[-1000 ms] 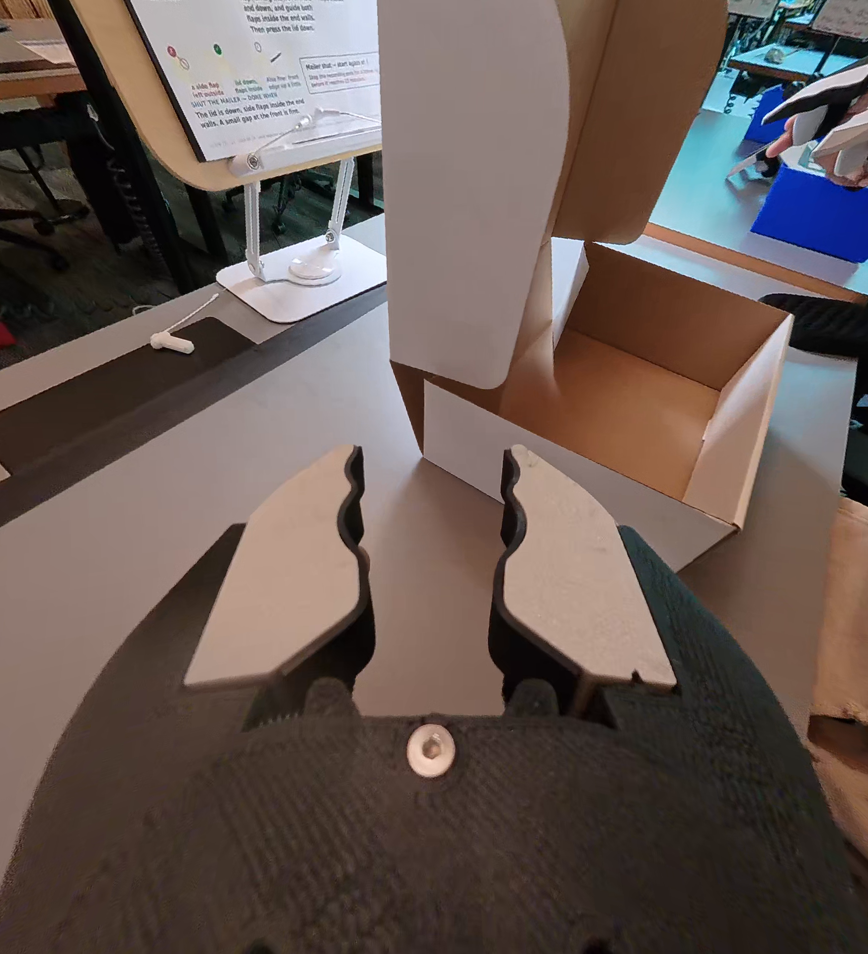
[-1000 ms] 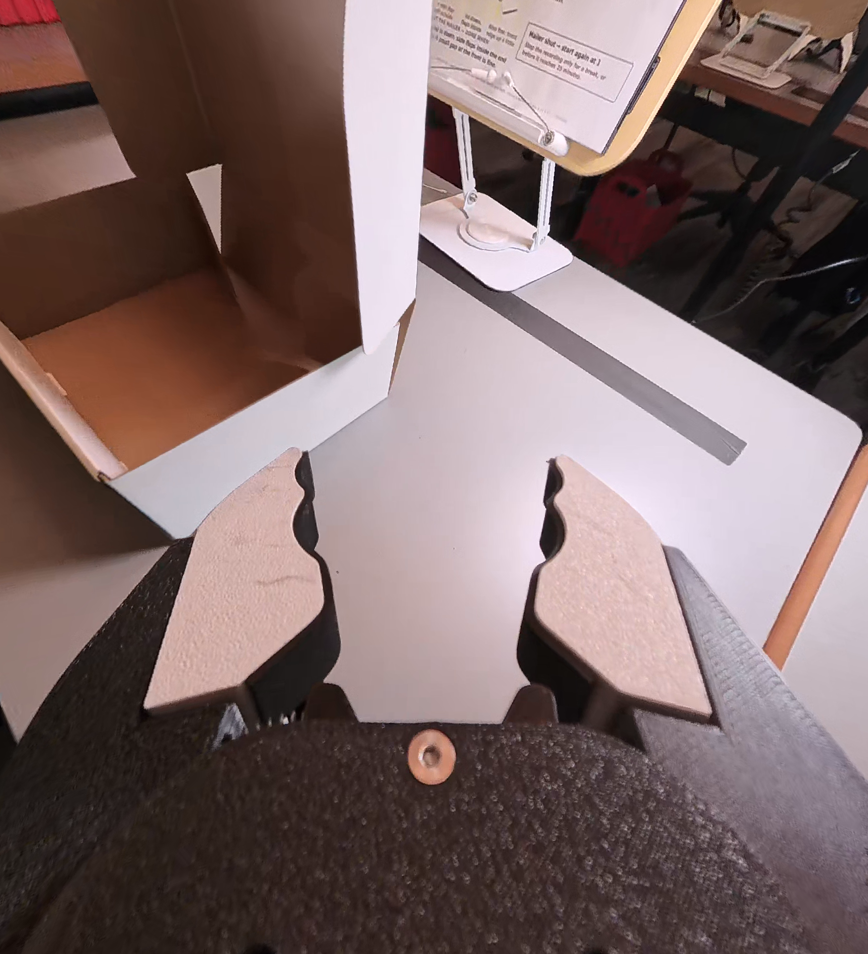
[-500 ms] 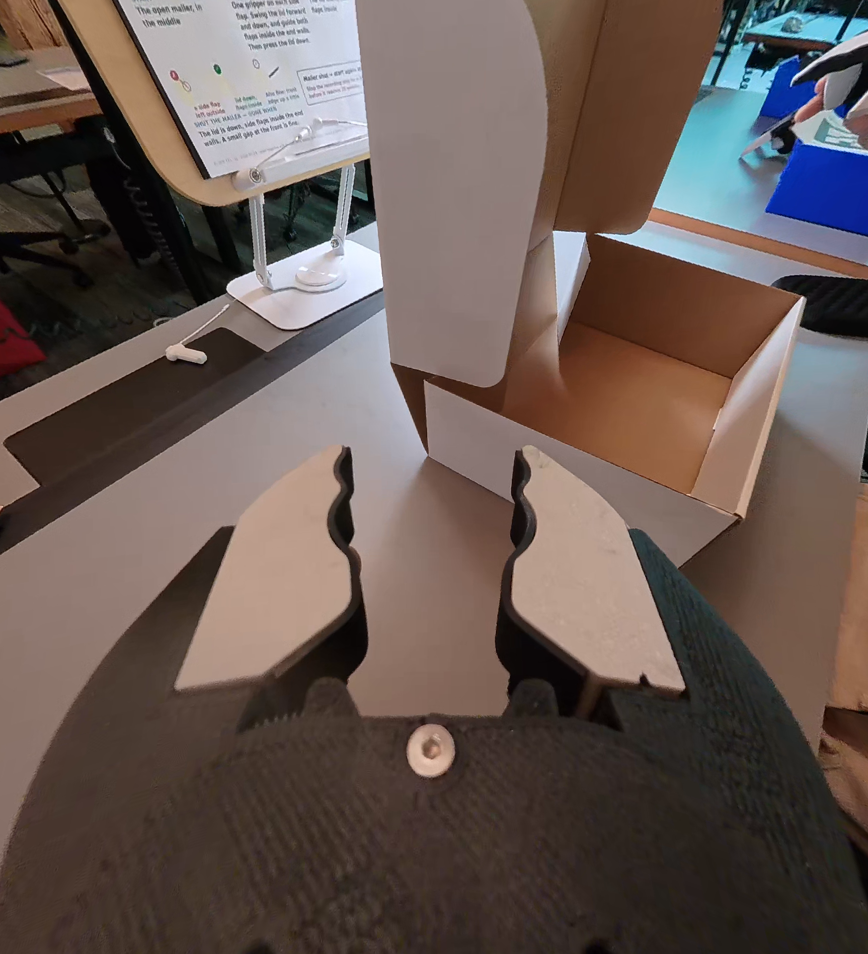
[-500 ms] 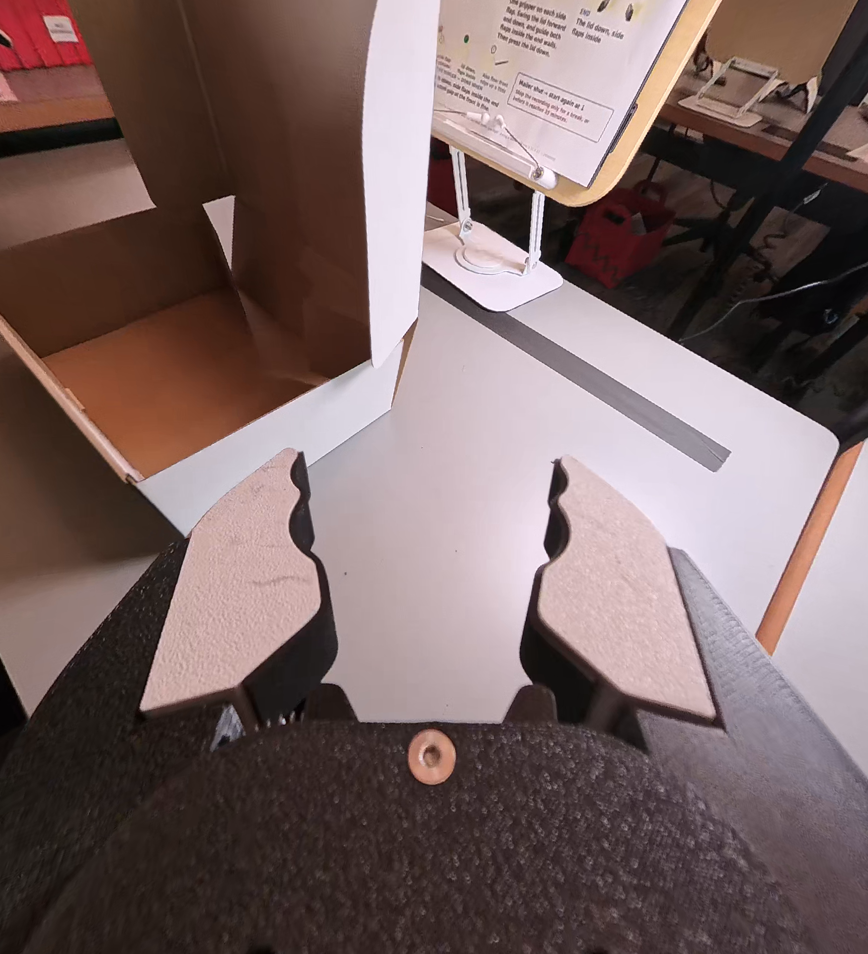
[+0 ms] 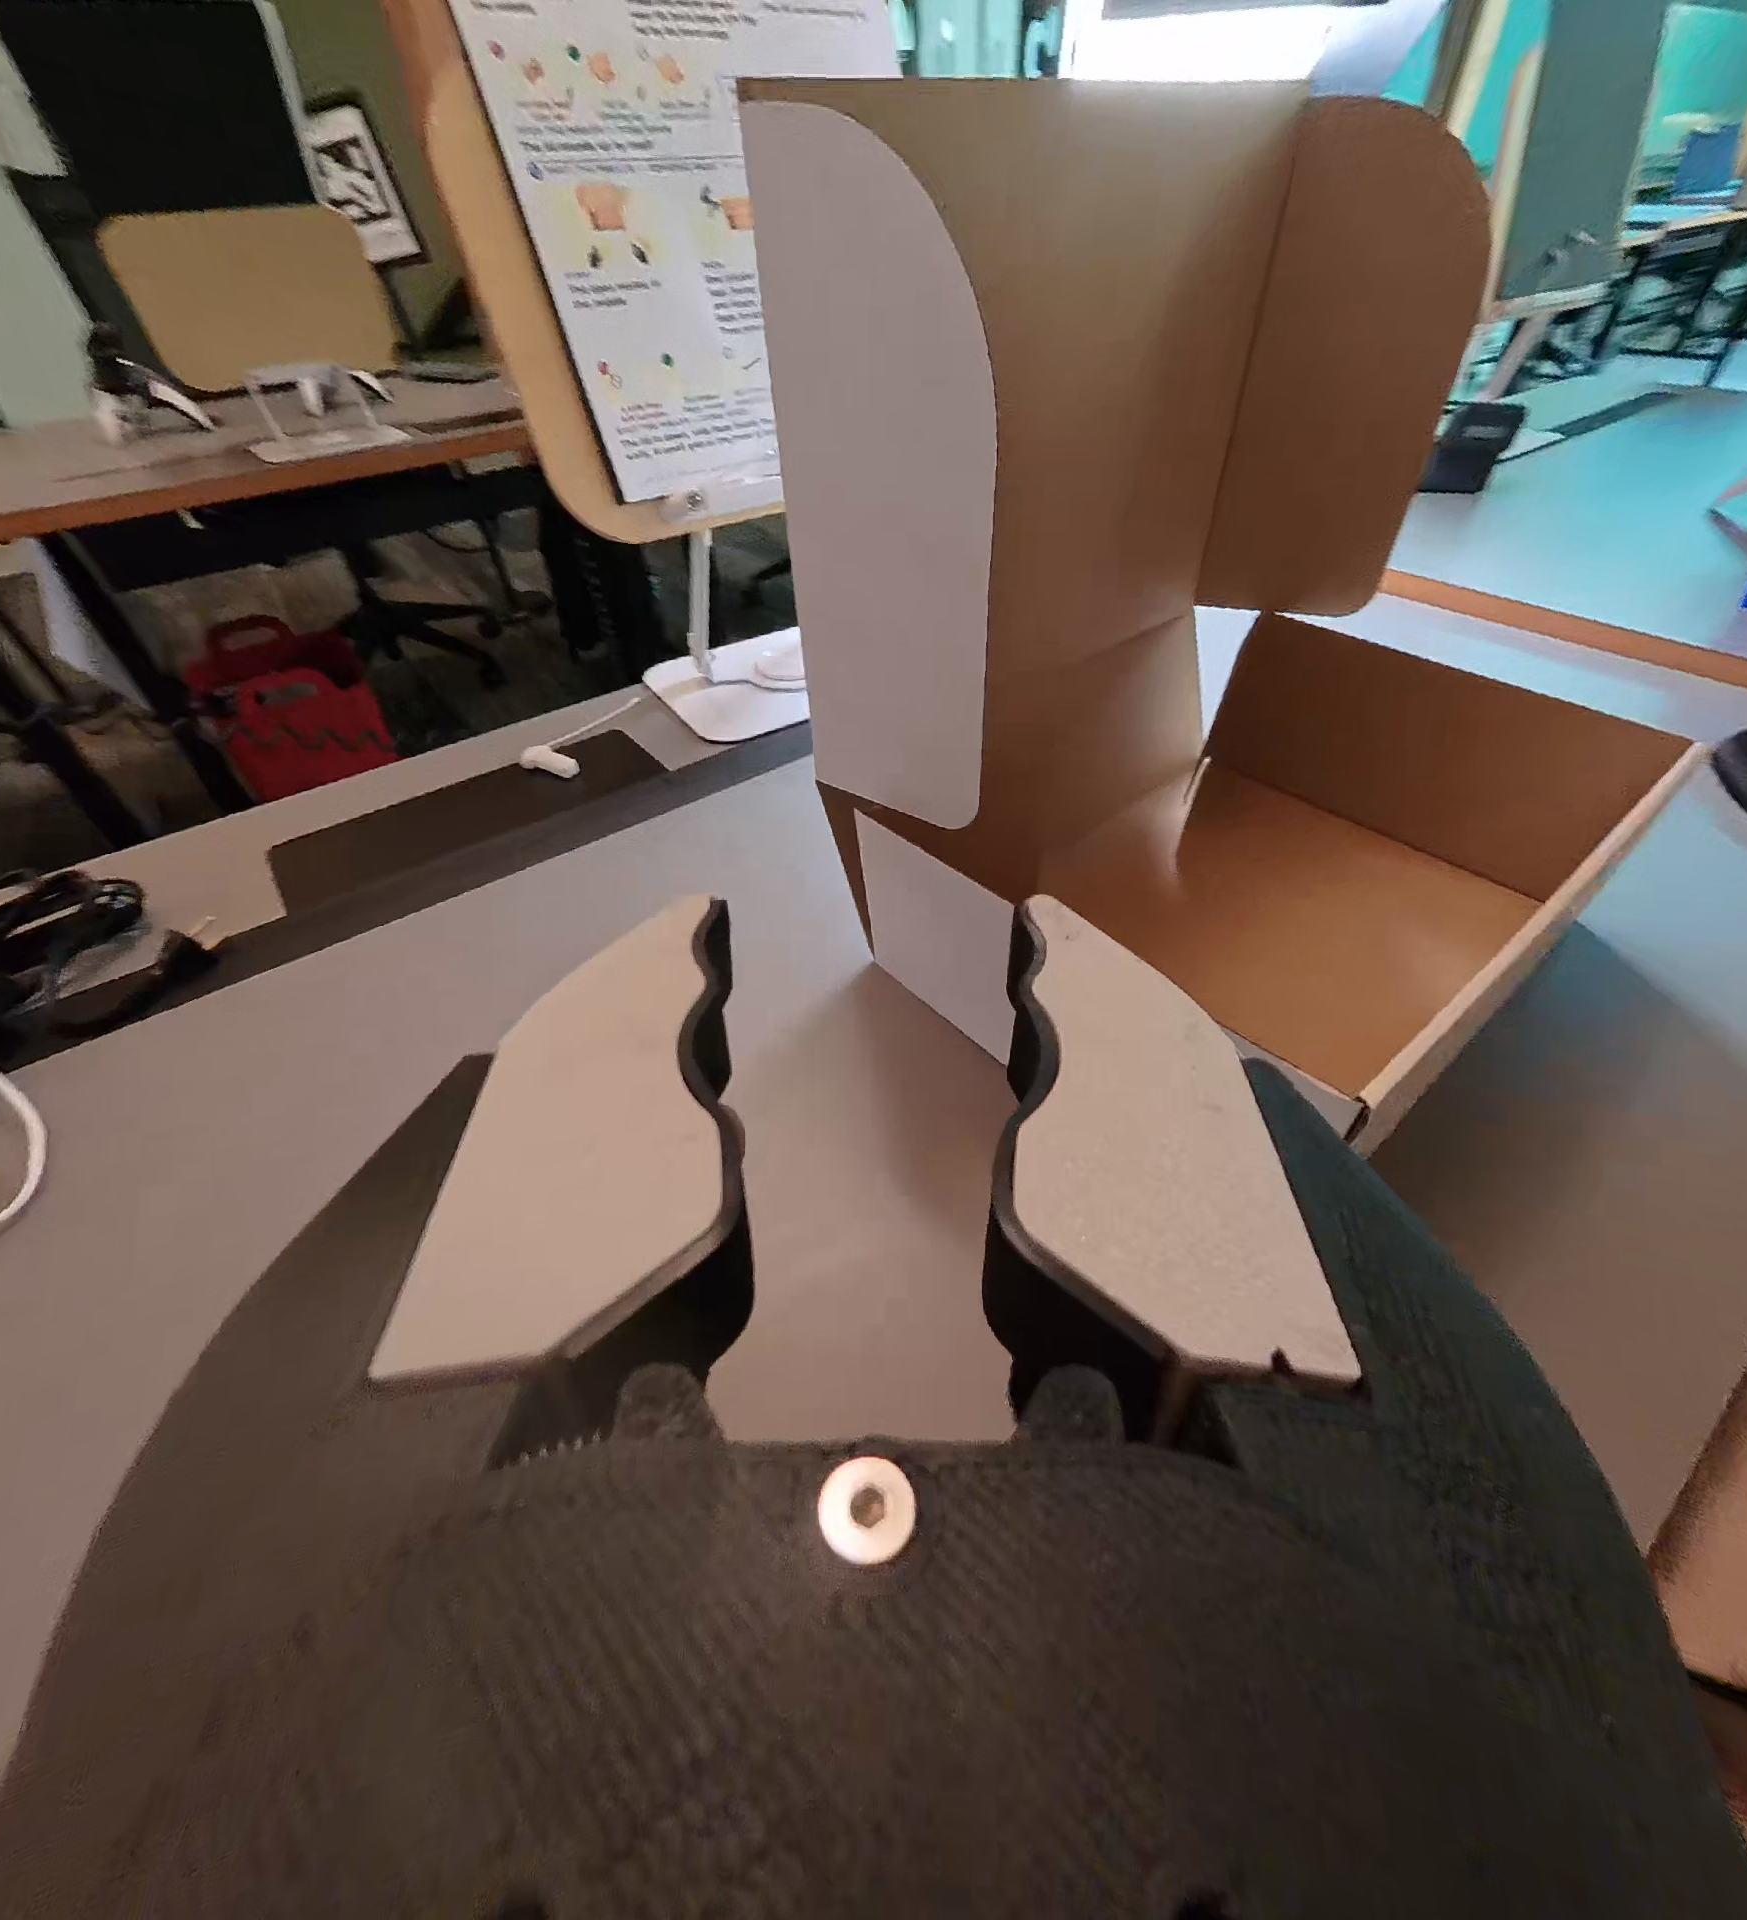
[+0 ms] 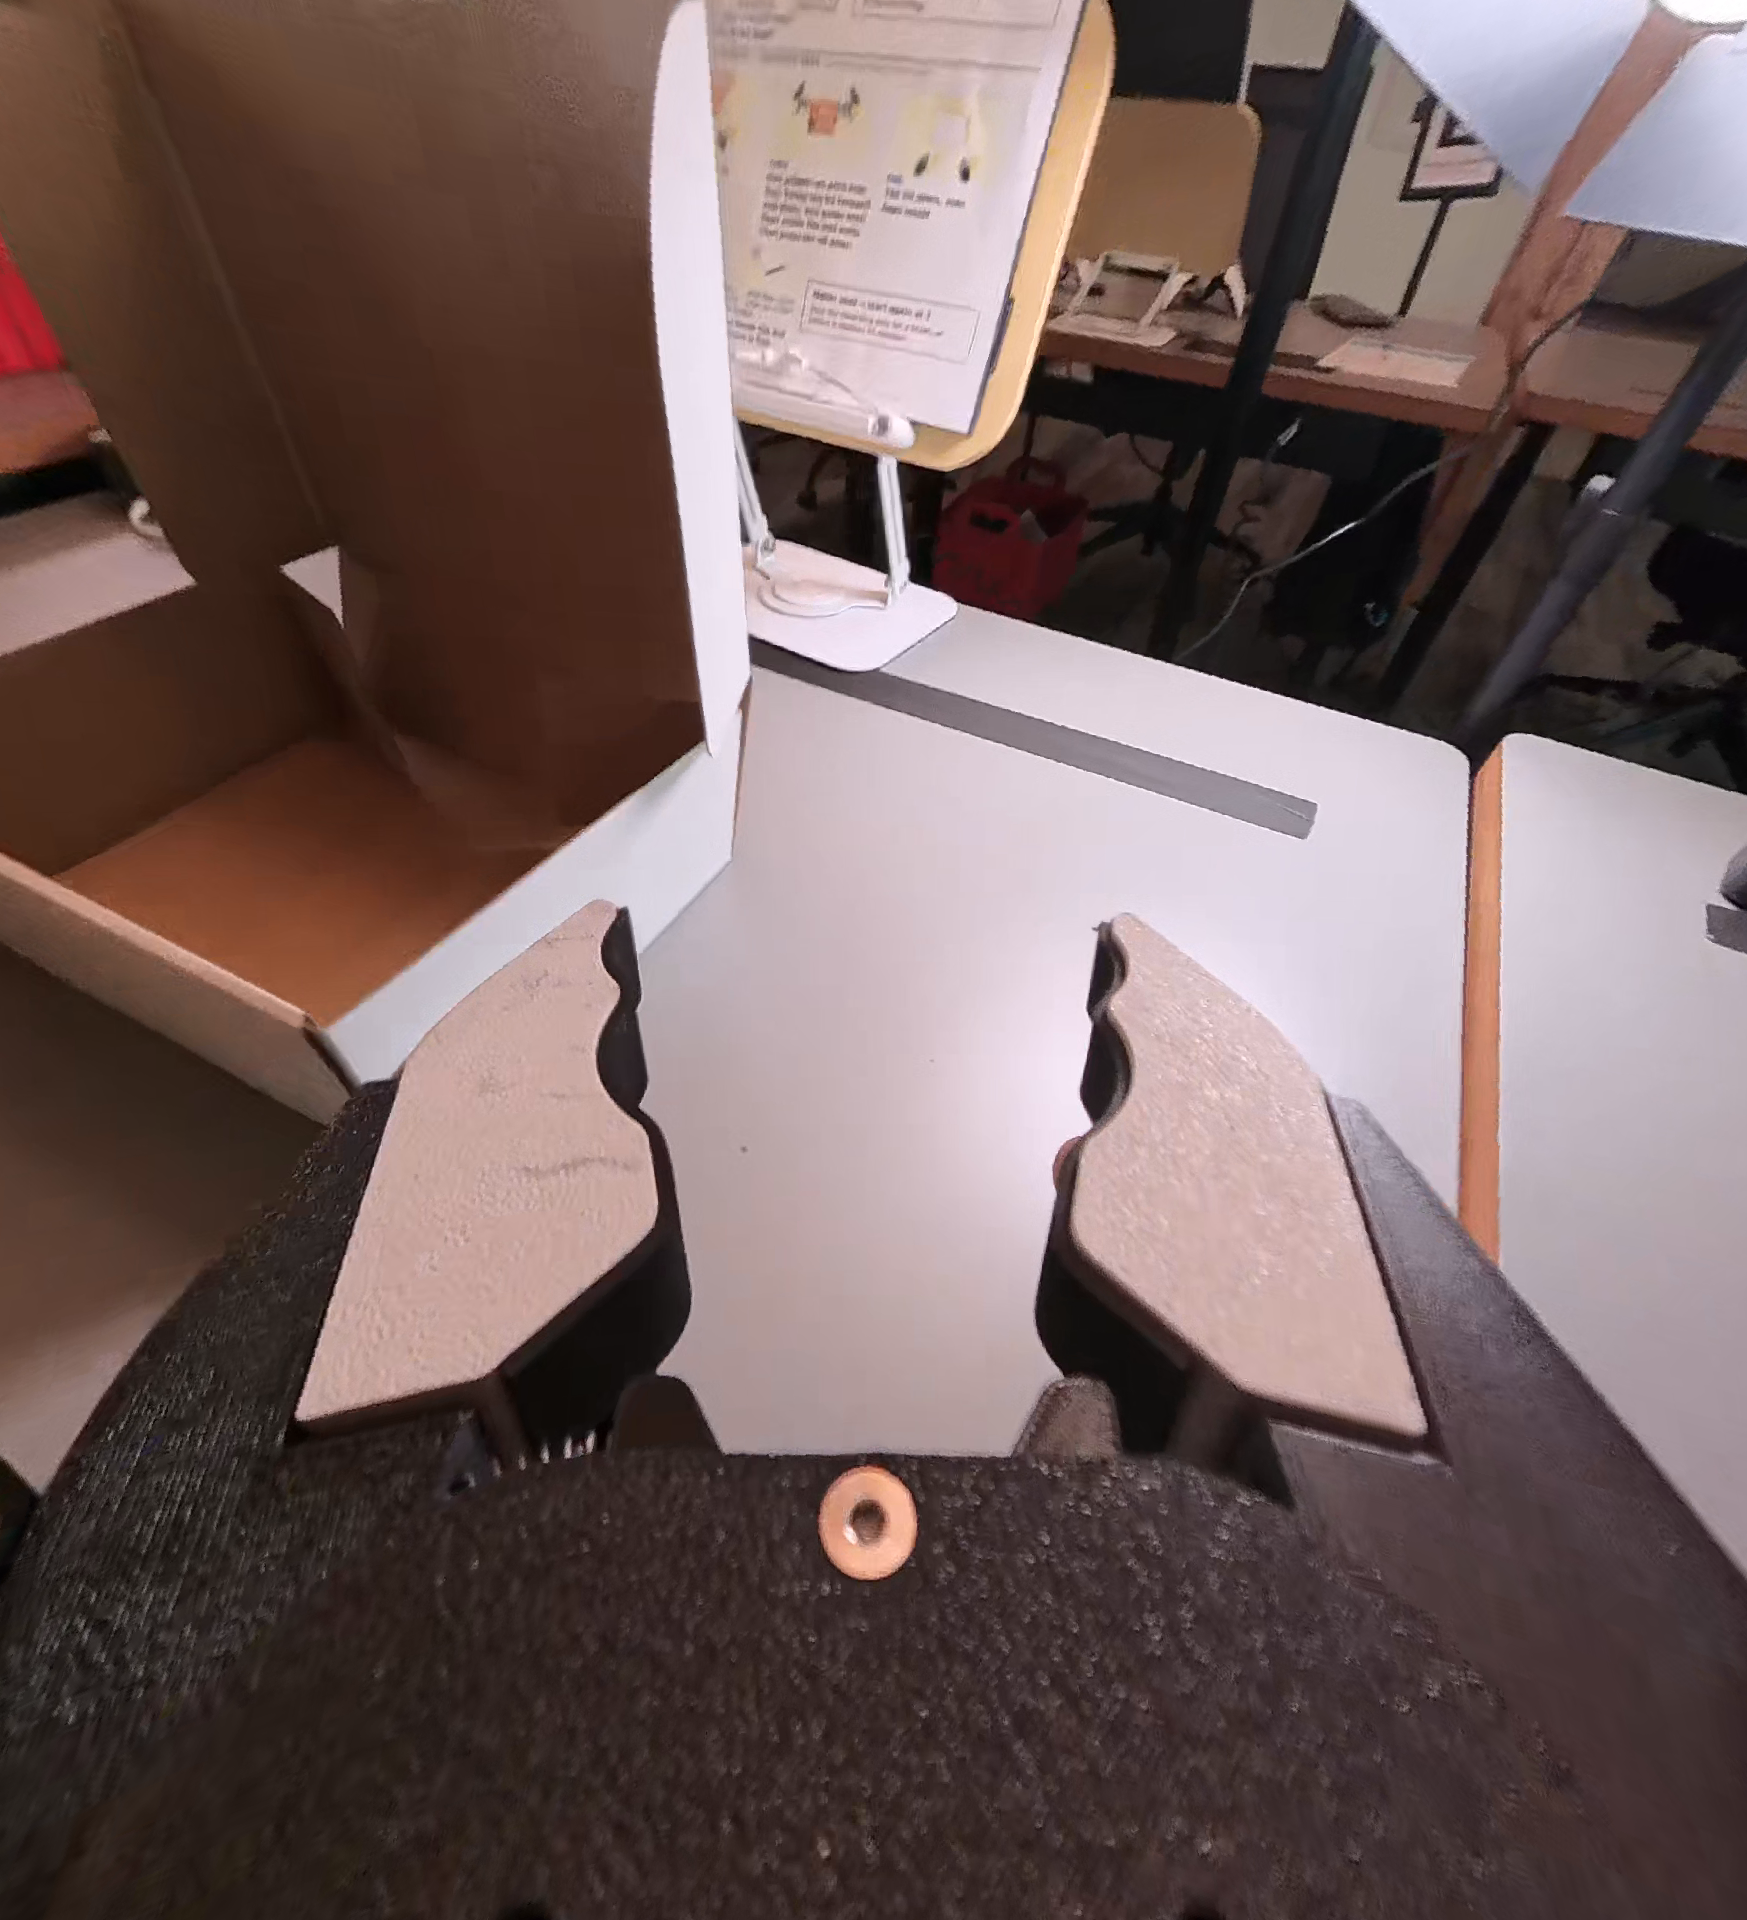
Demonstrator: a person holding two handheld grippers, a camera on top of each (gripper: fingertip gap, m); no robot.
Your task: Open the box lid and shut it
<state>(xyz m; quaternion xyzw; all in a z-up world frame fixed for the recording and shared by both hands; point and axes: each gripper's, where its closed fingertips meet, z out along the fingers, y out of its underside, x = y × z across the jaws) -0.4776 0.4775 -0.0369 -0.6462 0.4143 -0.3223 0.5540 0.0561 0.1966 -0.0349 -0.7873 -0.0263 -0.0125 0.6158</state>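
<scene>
Left wrist view: left gripper [image 5: 869, 971] unclenched, empty, now backed off and lifted from box [image 5: 1347, 914], near wall just beyond fingertips. Right gripper [image 6: 864, 987] spread wide, empty, also retreated over bare table [image 6: 1004, 831], box just left. Lid [image 5: 1108, 395] upright, side flaps [image 5: 879, 468] forward: opening done, shutting pending. Beyond, near far table edge: document stand [image 6: 838, 603], dark strip [image 6: 1035, 743]. Black cables [image 5: 48, 935] at left edge. Nothing blocking lid swing.

Box [image 5: 1388, 935] on table [image 5: 433, 1039], lid [image 5: 1108, 416] upright, stand [image 5: 734, 696] behind.
</scene>
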